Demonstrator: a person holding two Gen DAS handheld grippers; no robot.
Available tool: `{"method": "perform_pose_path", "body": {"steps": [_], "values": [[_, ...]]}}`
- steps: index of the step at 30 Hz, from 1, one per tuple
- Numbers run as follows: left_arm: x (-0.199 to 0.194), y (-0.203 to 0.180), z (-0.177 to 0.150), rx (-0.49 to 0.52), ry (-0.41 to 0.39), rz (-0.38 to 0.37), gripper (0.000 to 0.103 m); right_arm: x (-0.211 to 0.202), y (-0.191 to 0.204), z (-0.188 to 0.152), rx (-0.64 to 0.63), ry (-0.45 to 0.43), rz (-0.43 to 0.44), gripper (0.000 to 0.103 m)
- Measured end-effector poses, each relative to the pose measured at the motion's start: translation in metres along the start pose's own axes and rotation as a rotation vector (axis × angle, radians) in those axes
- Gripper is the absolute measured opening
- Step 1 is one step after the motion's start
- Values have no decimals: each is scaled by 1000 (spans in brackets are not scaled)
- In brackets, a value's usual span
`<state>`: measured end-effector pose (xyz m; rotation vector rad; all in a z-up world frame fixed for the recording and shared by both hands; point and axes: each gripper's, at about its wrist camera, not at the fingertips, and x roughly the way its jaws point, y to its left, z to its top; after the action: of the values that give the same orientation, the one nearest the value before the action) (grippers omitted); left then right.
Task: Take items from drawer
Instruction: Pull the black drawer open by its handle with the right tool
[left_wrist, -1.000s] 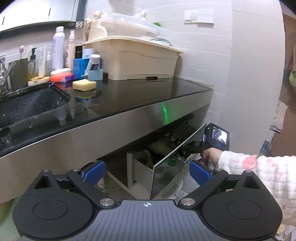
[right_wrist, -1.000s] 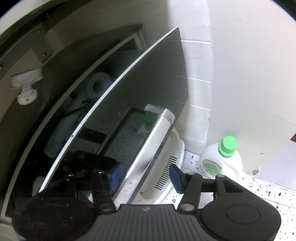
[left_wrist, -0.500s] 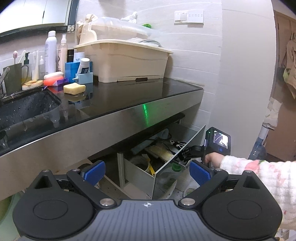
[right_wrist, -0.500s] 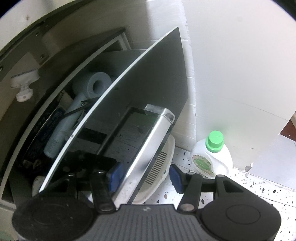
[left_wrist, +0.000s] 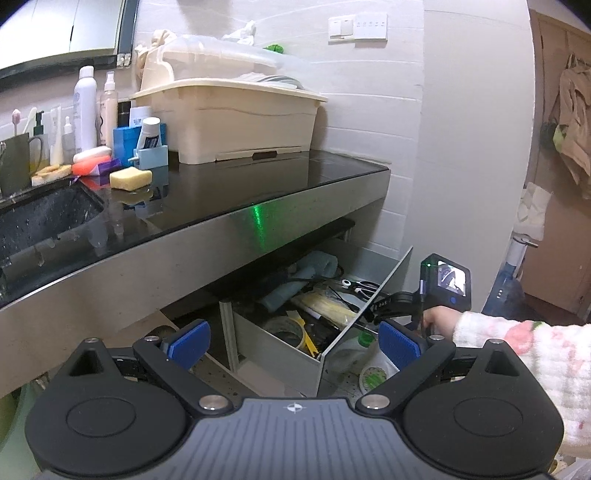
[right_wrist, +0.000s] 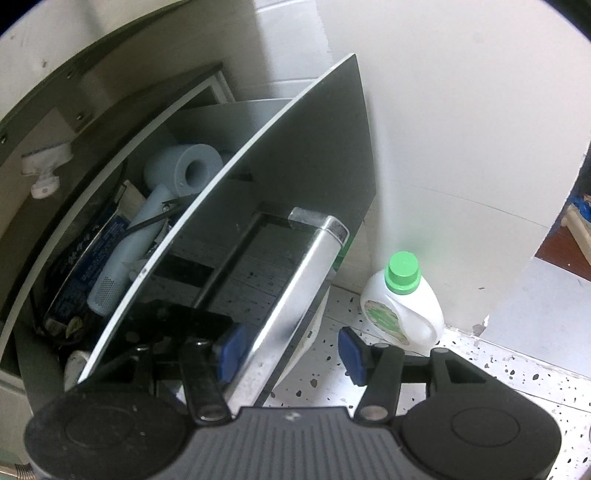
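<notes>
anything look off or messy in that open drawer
Nothing looks spilled or broken. The drawer is simply crammed: a grey hair dryer, scissors and a tape roll lie jumbled across each other. The right gripper straddles the drawer's handle.

We saw even, soft indoor light in both views, the white wall (left_wrist: 461, 147) brightest. A green glare streaked the steel counter edge (left_wrist: 258, 218), and the drawer front (right_wrist: 295, 192) mirrored like glass. Under the counter it was dim. Fisheye bending curved every edge, corners fell black, and the right view looked softer.
</notes>
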<state>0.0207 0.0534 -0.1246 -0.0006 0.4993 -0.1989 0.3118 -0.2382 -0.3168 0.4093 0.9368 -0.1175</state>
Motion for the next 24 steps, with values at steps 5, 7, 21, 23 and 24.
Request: {"method": "perform_pose_path", "body": {"steps": [5, 7, 21, 23, 24], "values": [[4, -2, -4, -10, 28, -16, 99, -6, -12, -4, 0, 0, 1, 53], [5, -3, -5, -3, 33, -16, 99, -7, -15, -4, 0, 0, 1, 53], [6, -3, -9, 4, 68, 10, 99, -19, -35, -11, -5, 1, 1, 53], [6, -4, -9, 8, 71, 8, 99, -21, -38, -12, -5, 1, 2, 53], [6, -5, -9, 13, 71, 7, 99, -22, -39, -12, -5, 1, 2, 53]]}}
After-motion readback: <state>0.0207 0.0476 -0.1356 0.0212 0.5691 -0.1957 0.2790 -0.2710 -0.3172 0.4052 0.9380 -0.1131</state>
